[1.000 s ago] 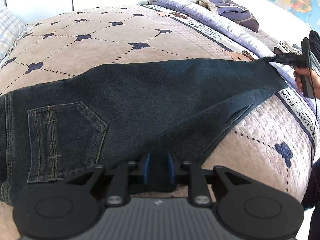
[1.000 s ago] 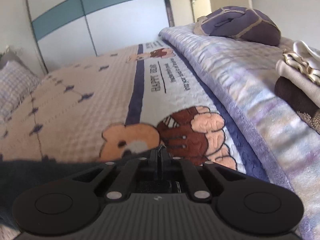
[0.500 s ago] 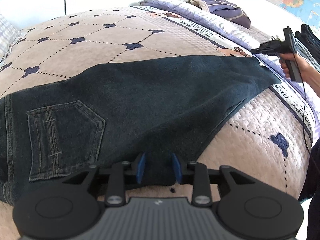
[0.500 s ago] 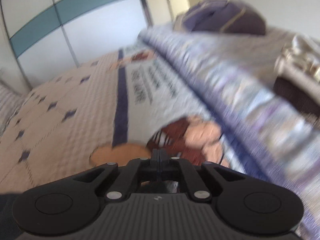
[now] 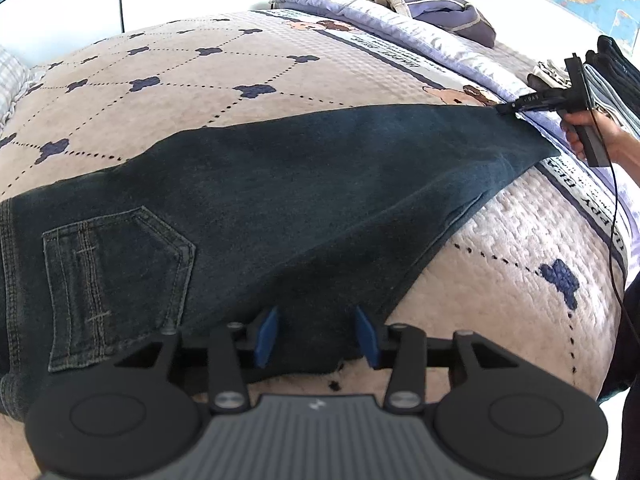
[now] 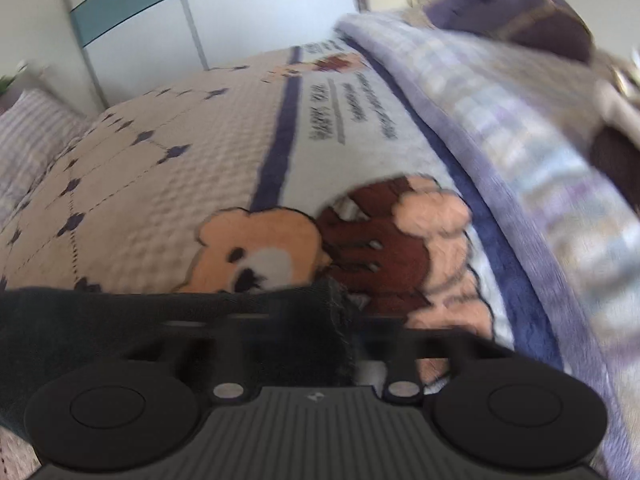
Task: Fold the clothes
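Jeans [image 5: 320,184]: near edge lying between blue pads [image 5: 266,336] of left gripper [image 5: 316,340]. Jaws spread wide, nothing pinched, denim slack in the gap at 6 o'clock of the left wrist view.

Outward from there: spread flat across quilt [image 5: 200,80], long axis running from 9 o'clock (waist end, back pocket [image 5: 116,280] face up) to 2 o'clock (leg hem). Leg narrowing toward hem.

Right gripper [image 5: 510,109] at the far hem corner, 2 o'clock, tip touching or just over the denim. From its own camera: hem corner draped over the finger area, blurred, fingertips hidden. Clamped or released there: cannot tell.

Judgement: garment laid out, no cross-fold made yet. Fold presumably along the long axis, hem brought toward waist. Right gripper nearer the hem, left nearer the seat and waist, so hem end for the right, near edge as anchor for the left.

Beyond: folded stack [image 5: 612,72] at 2 o'clock, purple garment [image 5: 448,20] at 1 o'clock.
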`<action>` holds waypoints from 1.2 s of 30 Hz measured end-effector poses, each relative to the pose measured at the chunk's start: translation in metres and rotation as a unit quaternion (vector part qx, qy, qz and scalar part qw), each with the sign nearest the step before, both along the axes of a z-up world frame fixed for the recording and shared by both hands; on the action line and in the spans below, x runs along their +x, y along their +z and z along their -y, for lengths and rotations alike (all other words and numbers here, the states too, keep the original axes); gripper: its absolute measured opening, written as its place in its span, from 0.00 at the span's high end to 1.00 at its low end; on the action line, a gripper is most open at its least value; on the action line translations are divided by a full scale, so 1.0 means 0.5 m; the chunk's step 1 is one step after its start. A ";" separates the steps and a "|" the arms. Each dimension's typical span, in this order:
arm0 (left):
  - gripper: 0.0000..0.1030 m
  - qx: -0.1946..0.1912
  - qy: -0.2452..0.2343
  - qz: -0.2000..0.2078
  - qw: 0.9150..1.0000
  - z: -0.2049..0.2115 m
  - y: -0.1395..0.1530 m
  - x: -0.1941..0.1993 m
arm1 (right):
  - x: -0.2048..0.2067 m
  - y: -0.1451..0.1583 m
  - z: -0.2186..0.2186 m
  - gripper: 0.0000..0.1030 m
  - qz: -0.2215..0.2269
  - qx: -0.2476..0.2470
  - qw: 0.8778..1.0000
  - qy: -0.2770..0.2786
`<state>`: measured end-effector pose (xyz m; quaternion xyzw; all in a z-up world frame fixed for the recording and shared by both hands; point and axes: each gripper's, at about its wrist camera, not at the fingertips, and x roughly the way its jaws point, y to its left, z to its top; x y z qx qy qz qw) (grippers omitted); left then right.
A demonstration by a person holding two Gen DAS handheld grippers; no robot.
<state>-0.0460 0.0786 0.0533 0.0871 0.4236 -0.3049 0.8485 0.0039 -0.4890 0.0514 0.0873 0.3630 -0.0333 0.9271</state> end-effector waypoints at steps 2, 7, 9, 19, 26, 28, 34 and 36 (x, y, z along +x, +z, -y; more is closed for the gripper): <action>0.57 -0.001 -0.002 0.000 1.000 -0.001 0.000 -0.001 | 0.004 0.008 -0.013 0.89 0.006 -0.018 1.000 0.004; 0.57 -0.005 -0.010 0.002 1.000 -0.005 0.001 -0.004 | 0.018 0.015 -0.017 0.91 0.018 -0.036 0.999 -0.028; 0.57 -0.001 -0.016 0.004 1.000 -0.002 -0.001 -0.007 | 0.026 0.018 -0.023 0.99 0.024 -0.050 0.997 -0.050; 0.48 -0.008 -0.031 0.001 0.999 -0.004 -0.001 -0.008 | 0.031 0.019 -0.029 0.99 0.043 -0.058 0.995 -0.066; 0.48 -0.083 -0.012 -0.013 0.996 -0.035 0.031 0.001 | 0.016 0.010 0.002 0.65 0.026 0.048 0.998 -0.021; 0.48 -0.114 -0.012 -0.018 0.993 -0.034 0.037 0.001 | 0.014 -0.007 0.002 0.57 0.007 0.046 0.999 -0.012; 0.48 -0.069 -0.055 -0.044 0.995 0.045 -0.005 -0.008 | 0.015 -0.009 -0.013 0.89 -0.010 0.012 1.000 -0.003; 0.48 -0.061 -0.057 -0.045 0.995 0.053 -0.011 -0.009 | 0.015 0.002 -0.023 0.97 -0.009 -0.021 1.000 -0.011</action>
